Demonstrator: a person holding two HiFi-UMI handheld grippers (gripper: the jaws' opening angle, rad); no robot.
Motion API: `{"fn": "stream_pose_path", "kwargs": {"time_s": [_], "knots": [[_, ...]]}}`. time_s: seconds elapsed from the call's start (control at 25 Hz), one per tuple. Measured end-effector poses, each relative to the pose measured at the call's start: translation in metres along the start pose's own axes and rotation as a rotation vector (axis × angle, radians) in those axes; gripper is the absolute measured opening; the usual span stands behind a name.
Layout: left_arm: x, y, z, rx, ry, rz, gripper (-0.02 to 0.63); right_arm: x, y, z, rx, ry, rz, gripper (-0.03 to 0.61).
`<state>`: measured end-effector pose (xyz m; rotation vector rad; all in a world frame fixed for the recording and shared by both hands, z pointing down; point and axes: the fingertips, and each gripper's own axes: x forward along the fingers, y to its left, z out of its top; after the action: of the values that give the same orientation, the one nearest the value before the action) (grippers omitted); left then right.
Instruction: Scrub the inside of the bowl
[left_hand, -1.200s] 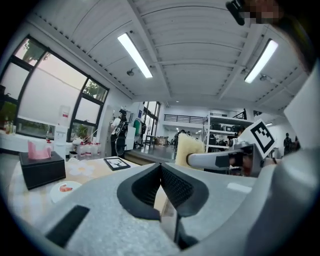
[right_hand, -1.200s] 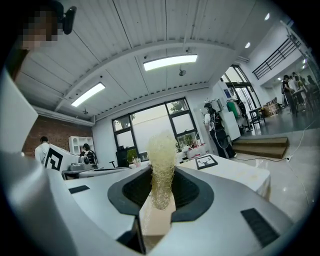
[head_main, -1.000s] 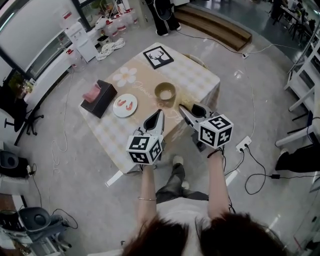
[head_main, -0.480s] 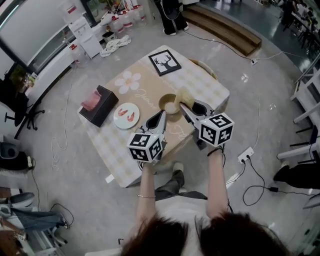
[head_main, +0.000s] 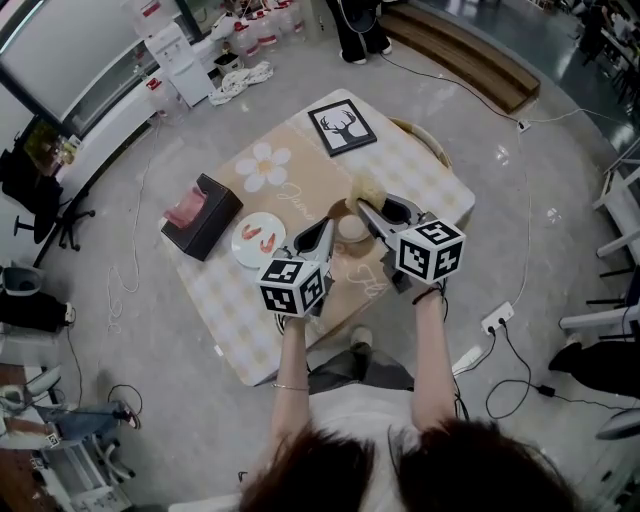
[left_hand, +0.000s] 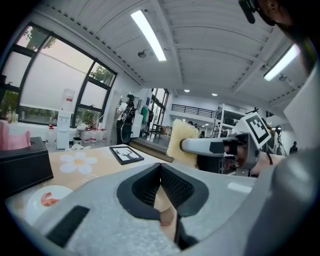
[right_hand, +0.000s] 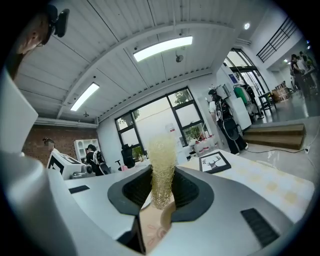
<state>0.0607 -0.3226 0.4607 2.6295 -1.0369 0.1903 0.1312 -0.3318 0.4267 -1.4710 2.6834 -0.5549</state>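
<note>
Closely flanking the bowl (head_main: 350, 229)
Right gripper (head_main: 364, 207) pinches a mesh scrubber (head_main: 364, 190), bowl at its six o'clock; left gripper (head_main: 325, 226) closed, empty.

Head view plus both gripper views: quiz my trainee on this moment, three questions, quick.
1. True or false: the right gripper is shut on the scrubber.
2. On the table, what lies between the tissue box and the bowl? A plate, B cup, C spoon.
3. Fill in: the left gripper's jaws are ___, nothing between them.
Key: 1 true; 2 A; 3 shut.
</note>
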Motion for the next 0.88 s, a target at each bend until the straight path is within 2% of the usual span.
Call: {"fn": "stream_pose_path", "kwargs": {"time_s": [0.4, 0.64, 0.88], "knots": [[0.011, 0.020, -0.029, -0.066, 0.094, 0.070, 0.011, 0.024, -0.016, -0.013, 0.011, 0.086, 0.060, 0.097], [0.021, 0.030, -0.044, -0.184, 0.123, 0.138, 0.011, 0.035, -0.032, -0.017, 0.008, 0.177, 0.101, 0.097], [0.030, 0.033, -0.060, -0.204, 0.196, 0.137, 0.012, 0.052, -0.043, -0.022, -0.028, 0.249, 0.137, 0.097]]}}
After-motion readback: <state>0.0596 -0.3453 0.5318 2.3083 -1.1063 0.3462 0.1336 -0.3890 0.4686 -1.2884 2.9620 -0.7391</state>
